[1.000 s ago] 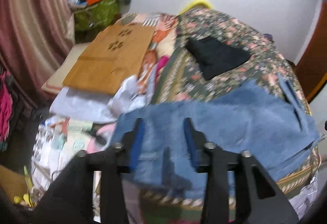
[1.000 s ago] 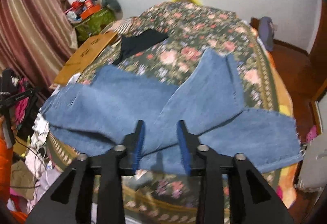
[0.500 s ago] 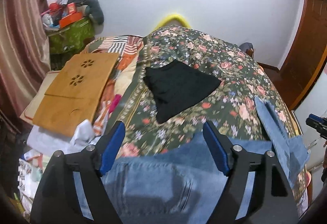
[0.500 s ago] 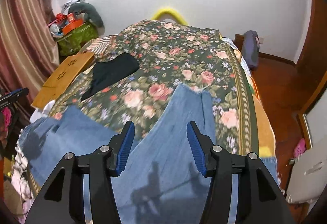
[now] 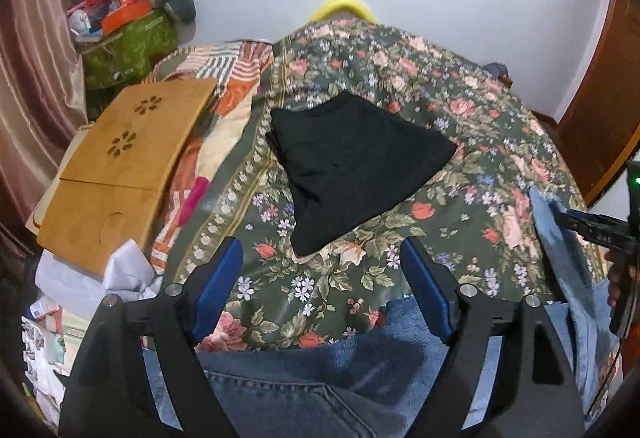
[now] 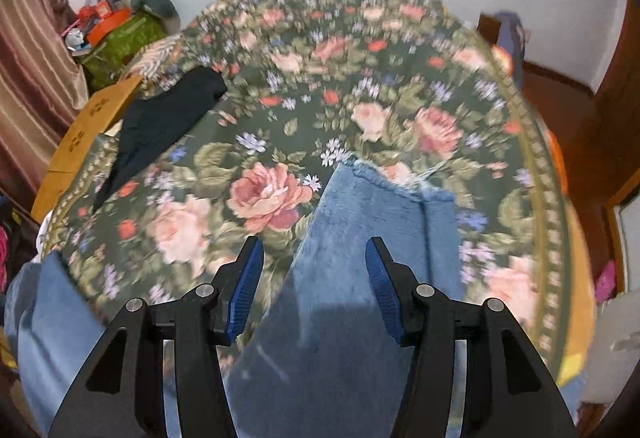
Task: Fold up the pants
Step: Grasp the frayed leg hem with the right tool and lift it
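The left gripper's (image 5: pixel 322 288) fingers (image 5: pixel 218 284), black frames faced with ribbed blue pads, stood wide apart with nothing between them; beneath them lay only the floral bedspread (image 5: pixel 460 126), and the pants (image 5: pixel 320 382) began just below their tips. The right gripper's (image 6: pixel 314 288) fingers (image 6: pixel 382 288) were likewise parted, narrower than the left, and pressed on nothing, though one denim leg (image 6: pixel 372 238) ran up between them without touching either pad.

The pants were blue jeans of soft, slightly fuzzy denim, spread flat on the near part of the bedspread. In the left wrist view a stitched seam crossed the waist end at the bottom, and a strip of leg rose along the bedspread's right side. In the right wrist view the leg ended in a frayed, raw-cut hem, well short of the bedspread's far edge.

A folded black garment (image 5: pixel 352 166), roughly triangular and matte, lay on the middle of the bedspread, beyond the pants. Off the bedspread's left edge sat a flat wooden board (image 5: pixel 120 166) with flower-shaped cutouts.
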`<act>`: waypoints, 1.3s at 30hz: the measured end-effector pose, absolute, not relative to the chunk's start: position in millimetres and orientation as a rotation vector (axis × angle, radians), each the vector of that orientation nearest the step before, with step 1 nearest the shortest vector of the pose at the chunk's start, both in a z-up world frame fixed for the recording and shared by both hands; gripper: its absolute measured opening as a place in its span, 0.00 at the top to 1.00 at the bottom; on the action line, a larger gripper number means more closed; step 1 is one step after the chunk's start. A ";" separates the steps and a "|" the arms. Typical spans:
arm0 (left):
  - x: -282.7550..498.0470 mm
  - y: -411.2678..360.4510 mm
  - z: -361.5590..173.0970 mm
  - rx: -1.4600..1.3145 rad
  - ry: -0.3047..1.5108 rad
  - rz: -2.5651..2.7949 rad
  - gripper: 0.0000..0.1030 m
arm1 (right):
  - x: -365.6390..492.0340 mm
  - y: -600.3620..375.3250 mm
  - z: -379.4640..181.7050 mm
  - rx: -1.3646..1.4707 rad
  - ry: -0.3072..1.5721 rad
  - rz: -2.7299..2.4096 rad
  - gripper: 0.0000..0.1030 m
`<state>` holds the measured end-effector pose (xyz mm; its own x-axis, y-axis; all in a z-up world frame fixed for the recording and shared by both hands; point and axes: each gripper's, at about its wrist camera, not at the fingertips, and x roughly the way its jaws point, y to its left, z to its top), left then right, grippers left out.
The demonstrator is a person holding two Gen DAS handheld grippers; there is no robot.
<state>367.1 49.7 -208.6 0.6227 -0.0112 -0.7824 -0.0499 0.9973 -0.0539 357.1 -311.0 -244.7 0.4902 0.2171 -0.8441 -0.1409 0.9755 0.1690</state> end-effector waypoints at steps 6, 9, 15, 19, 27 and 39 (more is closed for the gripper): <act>372.2 39.5 -229.3 -0.036 0.942 0.013 0.22 | 382.9 -305.6 -280.7 0.080 1.122 0.219 0.52; 371.1 33.4 -232.3 -0.015 0.948 0.002 0.22 | 383.6 -306.3 -285.1 0.075 1.107 0.215 0.65; 365.6 20.3 -233.6 0.023 0.966 -0.004 0.22 | 371.7 -319.4 -273.3 0.093 1.061 0.206 0.89; 355.3 10.5 -225.6 0.041 0.977 -0.018 0.22 | 352.0 -343.0 -242.3 0.144 0.992 0.188 0.90; 322.2 -16.4 -216.8 0.085 1.001 -0.045 0.18 | 285.5 -413.6 -149.4 0.191 0.827 0.102 0.90; 258.3 -75.6 -246.9 0.208 1.113 -0.096 0.17 | 186.6 -499.1 -83.8 0.230 0.679 -0.010 0.90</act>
<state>258.3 -75.6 -246.9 0.4401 0.0270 -0.8976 0.1804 0.9765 0.1178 186.6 -499.1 -83.8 0.7792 0.0655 -0.6234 0.0838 0.9747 0.2072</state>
